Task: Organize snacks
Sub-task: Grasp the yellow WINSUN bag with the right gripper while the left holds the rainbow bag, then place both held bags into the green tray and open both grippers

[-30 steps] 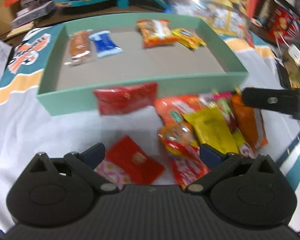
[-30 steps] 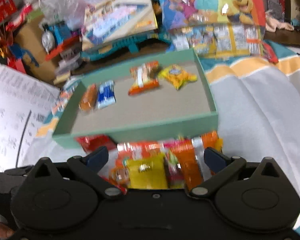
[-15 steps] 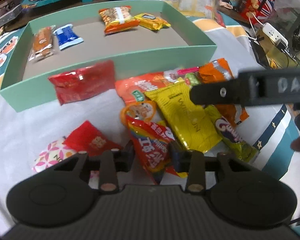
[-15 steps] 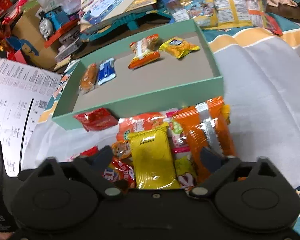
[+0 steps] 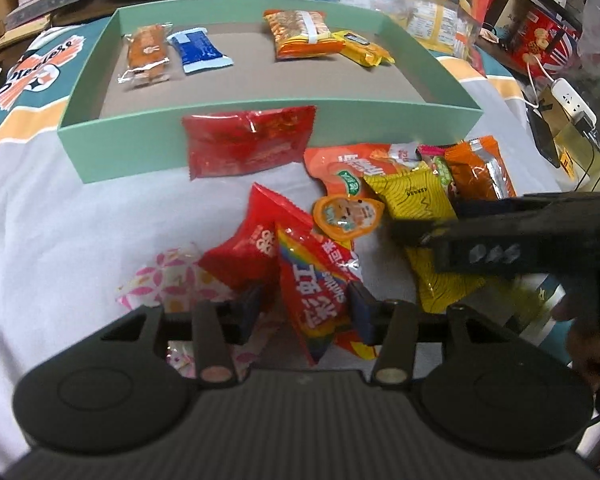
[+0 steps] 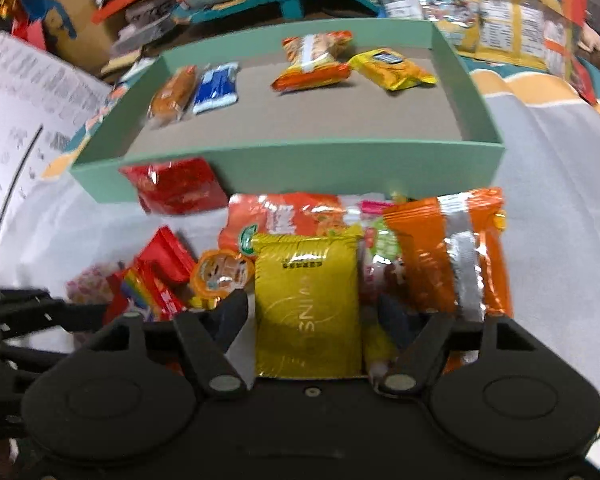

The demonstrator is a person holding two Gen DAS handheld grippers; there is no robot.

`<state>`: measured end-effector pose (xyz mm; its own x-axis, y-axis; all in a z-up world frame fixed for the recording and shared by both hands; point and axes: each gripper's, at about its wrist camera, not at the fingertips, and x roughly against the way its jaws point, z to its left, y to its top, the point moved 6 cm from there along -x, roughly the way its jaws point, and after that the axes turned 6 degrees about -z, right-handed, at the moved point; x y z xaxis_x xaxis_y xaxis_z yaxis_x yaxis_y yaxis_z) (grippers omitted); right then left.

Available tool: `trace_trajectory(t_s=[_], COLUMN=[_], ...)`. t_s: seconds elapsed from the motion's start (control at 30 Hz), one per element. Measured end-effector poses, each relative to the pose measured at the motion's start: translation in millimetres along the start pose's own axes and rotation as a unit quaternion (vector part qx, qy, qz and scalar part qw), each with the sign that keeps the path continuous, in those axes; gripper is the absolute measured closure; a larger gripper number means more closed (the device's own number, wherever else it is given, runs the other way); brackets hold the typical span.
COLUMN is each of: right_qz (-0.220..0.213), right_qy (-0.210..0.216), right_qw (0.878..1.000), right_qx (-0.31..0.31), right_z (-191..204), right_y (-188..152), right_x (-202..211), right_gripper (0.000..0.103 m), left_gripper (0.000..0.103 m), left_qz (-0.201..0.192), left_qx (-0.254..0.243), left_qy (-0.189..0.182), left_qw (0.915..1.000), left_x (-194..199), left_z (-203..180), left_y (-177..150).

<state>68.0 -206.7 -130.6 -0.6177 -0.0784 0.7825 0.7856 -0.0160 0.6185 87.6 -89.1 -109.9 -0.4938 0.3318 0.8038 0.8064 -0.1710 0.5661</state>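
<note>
A green tray point(image 5: 268, 156) point(image 6: 340, 168) holds several snacks along its far side. A loose snack pile lies on the white cloth in front of it. My left gripper point(image 5: 304, 308) is shut on a red rainbow-striped packet point(image 5: 316, 292), also seen in the right wrist view point(image 6: 148, 292). My right gripper point(image 6: 312, 316) straddles a yellow packet point(image 6: 308, 304) with both fingers close to its sides; contact is unclear. In the left wrist view the right gripper's finger point(image 5: 424, 232) lies over that yellow packet point(image 5: 412, 196).
A red packet point(image 5: 248, 140) leans on the tray's front wall. An orange packet point(image 6: 448, 256), an orange jelly cup point(image 5: 346, 216), a red packet point(image 5: 244, 252) and a pink floral packet point(image 5: 168, 280) lie in the pile. Toys, books and boxes crowd the back.
My left gripper has lifted and tilted the rainbow packet it closed on. My right gripper has come down over the yellow packet and its fingers have narrowed around it.
</note>
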Motion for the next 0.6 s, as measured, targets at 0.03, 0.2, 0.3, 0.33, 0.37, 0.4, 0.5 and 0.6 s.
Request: trace_trajectory(t_s=[0.03,0.2,0.3,0.33,0.37,0.4,0.5,0.6], right_qz=[-0.007,-0.022,-0.028,-0.031,-0.034,-0.037,-0.041,-0.044], right_qy=[-0.005,0.015,0.033,0.036,0.038,0.042,0.052,0.059], right_qw=[1.0,1.0,0.998,0.998,0.997,0.997,0.996,0.995], right_qx=[0.011,-0.014,-0.042,-0.046,-0.049,-0.052,-0.062,-0.067], right_z=[2,-1,-12,-14,-15,-17,-22,-24], right_y=[-3,-3,2,4,6,8,9,8], right_x=[-2,12,22,25,27,30,38,45], right_gripper=[0.042,0.052,0.052,0.052,0.052,0.052,0.052,0.052], left_gripper=[0.054,0.049,0.048,0.048,0.048,0.049,0.065,0.069], left_qz=[0.001,0.008,0.016,0.02,0.022,0.021,0.011,0.005], left_qx=[-0.001,-0.01,-0.023,-0.026,-0.031,-0.034,-0.041,-0.033], left_qy=[0.0,-0.002,-0.003,-0.003,-0.001,0.004,0.023,0.026], left_qw=[1.0,0.9999,0.9996,0.9995,0.9993,0.9992,0.9988,0.9991], left_x=[0,0,-4,-7,-9,-11,-13,-7], left_z=[-1,-7,-16,-19,-23,-25,-28,-25], left_y=[0,-3,-6,-7,-7,-8,-6,-4])
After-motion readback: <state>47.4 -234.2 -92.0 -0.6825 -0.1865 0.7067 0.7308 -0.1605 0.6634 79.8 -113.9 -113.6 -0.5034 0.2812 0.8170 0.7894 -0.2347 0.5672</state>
